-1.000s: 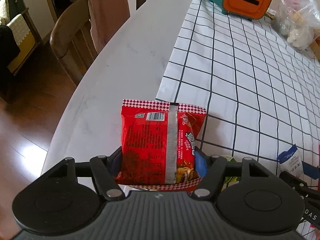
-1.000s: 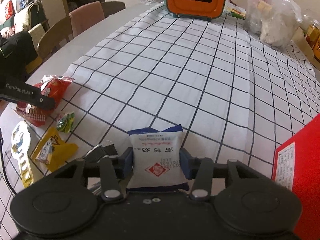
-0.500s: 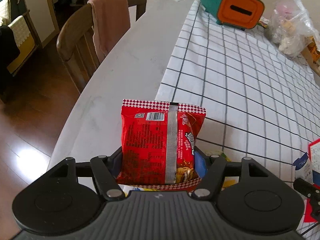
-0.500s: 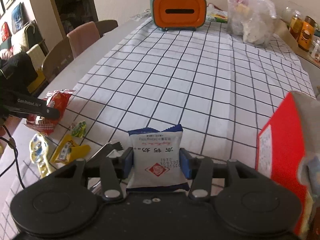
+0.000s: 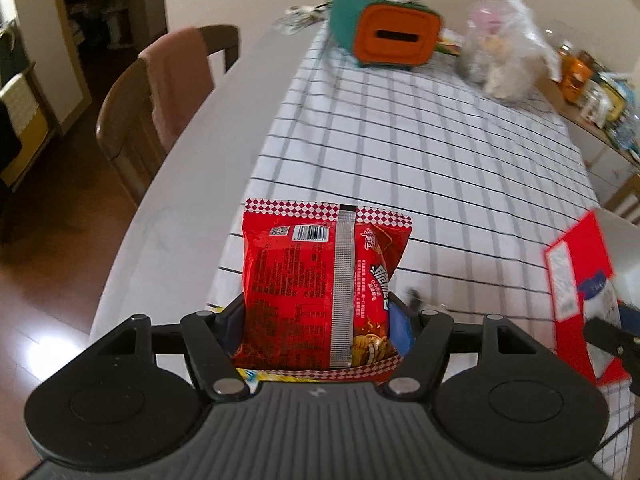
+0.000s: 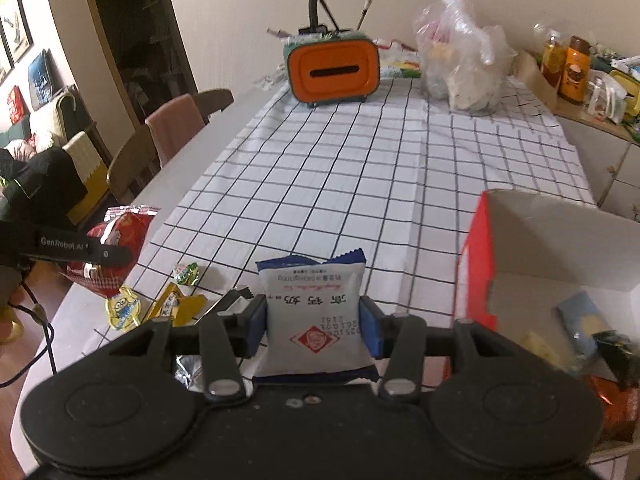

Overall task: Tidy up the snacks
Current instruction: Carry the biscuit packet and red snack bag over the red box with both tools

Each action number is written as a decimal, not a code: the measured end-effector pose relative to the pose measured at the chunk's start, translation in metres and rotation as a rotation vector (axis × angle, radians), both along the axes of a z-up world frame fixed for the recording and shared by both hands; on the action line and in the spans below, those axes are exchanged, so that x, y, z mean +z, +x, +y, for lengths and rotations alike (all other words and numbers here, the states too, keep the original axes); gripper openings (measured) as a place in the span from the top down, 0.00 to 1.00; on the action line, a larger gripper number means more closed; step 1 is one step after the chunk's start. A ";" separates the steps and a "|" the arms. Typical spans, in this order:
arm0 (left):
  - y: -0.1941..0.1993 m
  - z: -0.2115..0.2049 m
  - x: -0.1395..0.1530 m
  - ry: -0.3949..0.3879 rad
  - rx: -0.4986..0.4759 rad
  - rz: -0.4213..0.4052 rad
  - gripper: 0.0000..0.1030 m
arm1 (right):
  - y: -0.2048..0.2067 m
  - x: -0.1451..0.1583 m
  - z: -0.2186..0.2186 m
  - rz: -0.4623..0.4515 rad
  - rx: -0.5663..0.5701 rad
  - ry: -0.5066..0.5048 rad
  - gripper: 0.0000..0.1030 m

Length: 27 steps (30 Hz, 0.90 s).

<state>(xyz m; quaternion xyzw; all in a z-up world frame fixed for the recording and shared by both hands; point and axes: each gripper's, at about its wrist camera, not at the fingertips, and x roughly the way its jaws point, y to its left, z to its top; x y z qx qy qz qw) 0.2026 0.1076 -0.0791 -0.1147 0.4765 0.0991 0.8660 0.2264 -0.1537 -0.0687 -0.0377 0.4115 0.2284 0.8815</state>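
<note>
A: The left gripper (image 5: 320,320), bottom centre of its own view, is clamped on a red snack bag (image 5: 320,284), blue pads pressing both sides, the bag's seam facing the camera.

B: And the right gripper (image 6: 314,320)?

A: Pinching a small white and blue packet (image 6: 314,320), lower middle of the right wrist view, held clear above the checked tablecloth (image 6: 340,184).

B: Where is the box?

A: The red box (image 6: 476,264) stands open at the right edge of that view, with a few wrappers blurred inside. In the left view it shows at the right edge too.

B: Anything loose?

A: At lower left of the right view, a yellow cartoon packet (image 6: 122,312), a yellow packet (image 6: 172,306) and a small green candy (image 6: 187,273) lie on the cloth. An orange tissue holder (image 6: 334,74) sits at top centre, a clear plastic bag (image 6: 460,64) to its right.
</note>
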 end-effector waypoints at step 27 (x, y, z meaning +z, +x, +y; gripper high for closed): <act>0.013 -0.252 0.049 0.041 -0.303 -0.081 0.33 | -0.011 0.034 -0.192 -0.071 -0.148 -0.001 0.54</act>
